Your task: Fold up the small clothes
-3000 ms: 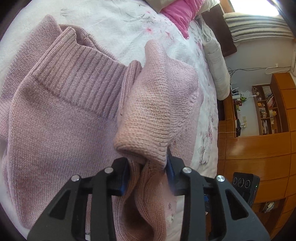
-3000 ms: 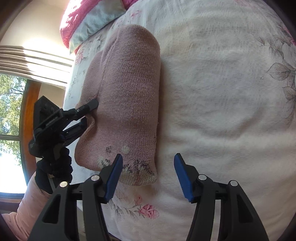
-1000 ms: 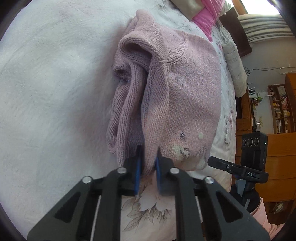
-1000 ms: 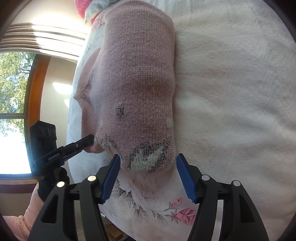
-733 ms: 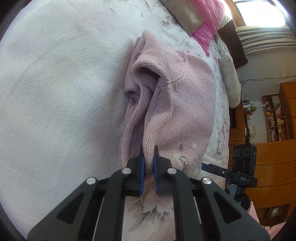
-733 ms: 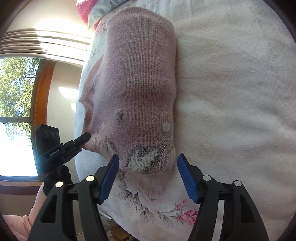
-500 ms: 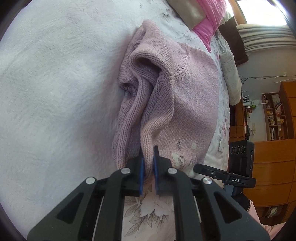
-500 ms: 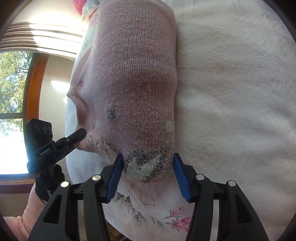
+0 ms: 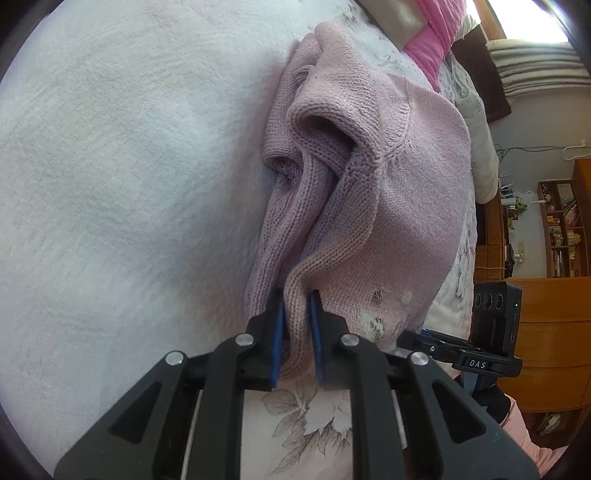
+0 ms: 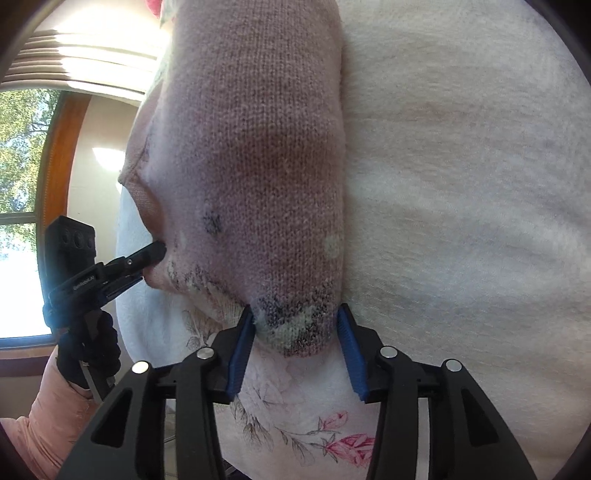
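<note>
Bed (image 9: 110,184) — covered by a white fleecy blanket with a floral print at the near edge. A pink knit sweater (image 9: 399,206) lies directly on the blanket, folded into a long bundle with loose ridges along one side; its patterned hem reaches the near edge. At the far end rest a bright pink cloth (image 9: 436,33) and what appear to be pillows — detail unclear.

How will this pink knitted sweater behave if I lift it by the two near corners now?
Probably floppy: the pink knitted sweater already bunches into soft folds where the left hand-held gripper pinches it. It likely sags between the grips. The knit looks thick, so the right hand-held gripper, open around the patterned corner, may need a deep bite.
</note>
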Demonstrator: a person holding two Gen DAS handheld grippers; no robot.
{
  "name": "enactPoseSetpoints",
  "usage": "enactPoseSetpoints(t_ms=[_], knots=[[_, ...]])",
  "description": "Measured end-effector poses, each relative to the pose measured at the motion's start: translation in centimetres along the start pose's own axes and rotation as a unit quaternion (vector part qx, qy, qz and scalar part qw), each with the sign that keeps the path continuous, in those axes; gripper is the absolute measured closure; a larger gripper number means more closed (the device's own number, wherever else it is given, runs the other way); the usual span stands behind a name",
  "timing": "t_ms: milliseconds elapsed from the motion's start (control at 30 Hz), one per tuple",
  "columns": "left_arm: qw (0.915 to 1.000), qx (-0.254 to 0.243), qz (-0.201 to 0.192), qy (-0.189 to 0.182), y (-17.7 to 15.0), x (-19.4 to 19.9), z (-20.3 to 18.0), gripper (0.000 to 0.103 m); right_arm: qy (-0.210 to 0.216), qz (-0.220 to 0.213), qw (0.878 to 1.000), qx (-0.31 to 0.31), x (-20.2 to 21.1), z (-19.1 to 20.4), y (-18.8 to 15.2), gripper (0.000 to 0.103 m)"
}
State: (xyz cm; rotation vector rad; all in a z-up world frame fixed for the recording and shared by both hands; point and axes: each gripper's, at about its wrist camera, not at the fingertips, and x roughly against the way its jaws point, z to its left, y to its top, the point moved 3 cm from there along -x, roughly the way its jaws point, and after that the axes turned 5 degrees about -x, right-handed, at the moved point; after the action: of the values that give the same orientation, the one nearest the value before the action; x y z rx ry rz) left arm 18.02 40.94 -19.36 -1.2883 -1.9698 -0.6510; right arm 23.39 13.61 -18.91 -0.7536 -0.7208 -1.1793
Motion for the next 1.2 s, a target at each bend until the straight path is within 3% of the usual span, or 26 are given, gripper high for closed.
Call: enactPoseSetpoints(t_ms=[67,100,167,267,333,400,533,667,800,900,933,1033,1100,1167,1200], knots=[[0.9997,-0.017,-0.012,-0.01,0.2,1.6,-1.4,0.066,0.014,-0.013,1.0,-0.005,1.3,0.0,-0.1,0.029],[0.9992,-0.029,-0.025,-0.016,0.4,2.5,-2.2,0.053,0.018,-0.024,1.0,-0.007,2.2,0.1,0.1,0.024],[0.9977,-0.049,-0.046,-0.014,1.3,4.0,-3.3,0.038,0.03,-0.047,0.998,-0.002,3.8,0.3,0.8,0.021],[0.9956,-0.063,-0.068,0.008,3.8,4.7,-3.6,0.033,0.034,-0.07,0.997,0.004,5.5,0.6,2.3,0.021],[0.9944,-0.067,-0.07,0.043,5.9,4.3,-3.0,0.033,0.031,-0.076,0.997,0.006,6.0,0.9,3.4,0.021],[0.9945,-0.064,-0.068,0.047,7.7,3.8,-2.4,0.033,0.028,-0.08,0.996,0.013,6.3,1.3,4.8,0.021],[0.9973,-0.062,-0.04,-0.007,10.1,2.0,-1.8,0.031,0.031,-0.08,0.996,0.018,6.3,1.5,6.5,0.021],[0.9979,-0.065,-0.004,0.0,11.5,-1.1,-0.8,0.031,0.05,-0.073,0.996,0.012,5.4,1.3,7.8,0.021],[0.9973,-0.052,0.01,-0.051,12.4,-3.3,0.3,0.028,0.05,-0.06,0.997,0.014,3.6,1.2,8.8,0.021],[0.9945,-0.056,0.017,-0.087,12.7,-4.4,-0.1,0.026,0.065,-0.051,0.997,0.011,2.5,0.8,9.4,0.014],[0.9934,-0.062,0.019,-0.095,12.7,-4.7,-0.4,0.02,0.068,-0.05,0.996,0.009,2.2,0.7,9.6,0.01],[0.9917,-0.086,0.024,-0.092,12.5,-5.7,-1.2,0.017,0.088,-0.043,0.995,0.001,1.1,0.5,10.1,0.009],[0.9909,-0.088,0.023,-0.098,12.3,-6.0,-1.8,0.019,0.104,-0.037,0.994,-0.008,0.0,0.5,10.6,0.009],[0.9885,-0.094,0.03,-0.114,12.0,-6.3,-2.5,0.037,0.113,-0.034,0.993,-0.018,-0.9,0.4,10.8,0.007],[0.9876,-0.092,0.033,-0.123,11.8,-6.4,-2.7,0.039,0.115,-0.033,0.993,-0.021,-1.1,0.4,10.9,0.008]])
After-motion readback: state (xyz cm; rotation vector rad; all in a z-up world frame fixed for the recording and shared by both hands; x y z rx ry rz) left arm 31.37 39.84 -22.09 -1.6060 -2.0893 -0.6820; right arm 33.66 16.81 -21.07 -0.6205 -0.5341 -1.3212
